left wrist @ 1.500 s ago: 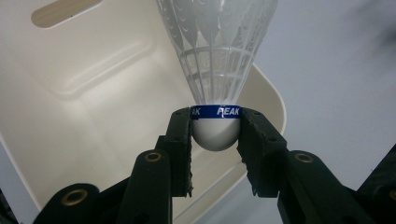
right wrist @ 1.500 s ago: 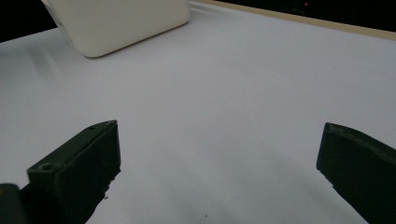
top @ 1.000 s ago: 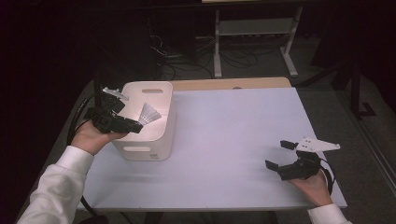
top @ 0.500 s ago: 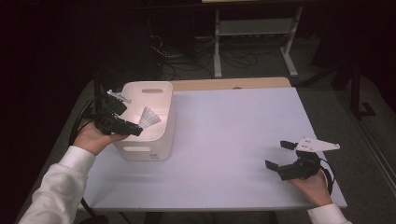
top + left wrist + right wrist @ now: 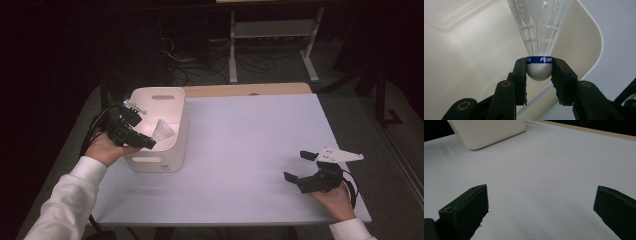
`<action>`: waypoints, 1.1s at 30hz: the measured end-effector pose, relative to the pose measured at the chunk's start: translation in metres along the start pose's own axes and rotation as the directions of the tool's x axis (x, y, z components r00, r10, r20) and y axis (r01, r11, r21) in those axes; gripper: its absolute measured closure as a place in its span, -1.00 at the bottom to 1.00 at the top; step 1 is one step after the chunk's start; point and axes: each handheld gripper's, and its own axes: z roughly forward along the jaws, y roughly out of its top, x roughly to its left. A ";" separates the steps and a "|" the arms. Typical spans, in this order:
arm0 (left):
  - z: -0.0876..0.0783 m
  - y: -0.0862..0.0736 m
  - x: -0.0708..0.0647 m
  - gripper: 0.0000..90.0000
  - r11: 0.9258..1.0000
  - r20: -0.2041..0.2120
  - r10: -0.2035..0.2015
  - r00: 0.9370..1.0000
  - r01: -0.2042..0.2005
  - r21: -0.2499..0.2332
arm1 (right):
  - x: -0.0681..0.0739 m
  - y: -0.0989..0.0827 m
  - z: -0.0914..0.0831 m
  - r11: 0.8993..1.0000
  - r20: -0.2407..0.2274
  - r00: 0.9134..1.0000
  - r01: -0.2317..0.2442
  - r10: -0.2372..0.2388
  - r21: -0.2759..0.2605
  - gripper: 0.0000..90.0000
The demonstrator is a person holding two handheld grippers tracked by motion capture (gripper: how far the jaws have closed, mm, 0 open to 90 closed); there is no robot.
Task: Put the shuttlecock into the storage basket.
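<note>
A white shuttlecock (image 5: 162,131) (image 5: 539,32) with a blue band marked PEAK hangs over the open white bin (image 5: 176,129) (image 5: 454,62) at the table's left. My left gripper (image 5: 150,143) (image 5: 539,75) is shut on its round cork, one jaw on each side, the feather skirt pointing away into the bin. My right gripper (image 5: 299,165) (image 5: 540,207) rests low over the table near the front right edge, jaws wide open and bare table between them.
The white table (image 5: 250,145) spreads between the two hands. The bin (image 5: 489,131) has slot handles in its end walls. Beyond the far edge runs a wooden strip (image 5: 247,89), then a dark floor with cables and a metal frame (image 5: 272,35).
My left gripper has drifted slightly with the shuttlecock, and stays over the bin's near-left part. The right gripper has not moved.
</note>
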 end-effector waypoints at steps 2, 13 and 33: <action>0.002 0.001 0.000 0.44 1.000 -0.002 0.001 1.000 -0.001 0.011 | 0.000 0.000 0.000 1.000 0.000 1.000 0.001 -0.001 0.000 -1.00; 0.011 0.006 0.004 0.44 0.999 0.006 0.002 1.000 -0.002 0.051 | 0.000 0.000 0.000 1.000 -0.001 1.000 0.001 -0.001 0.001 -1.00; 0.022 0.016 0.007 0.43 0.995 0.028 -0.012 1.000 0.009 0.104 | 0.000 0.000 0.000 1.000 -0.004 1.000 -0.001 0.001 0.000 -1.00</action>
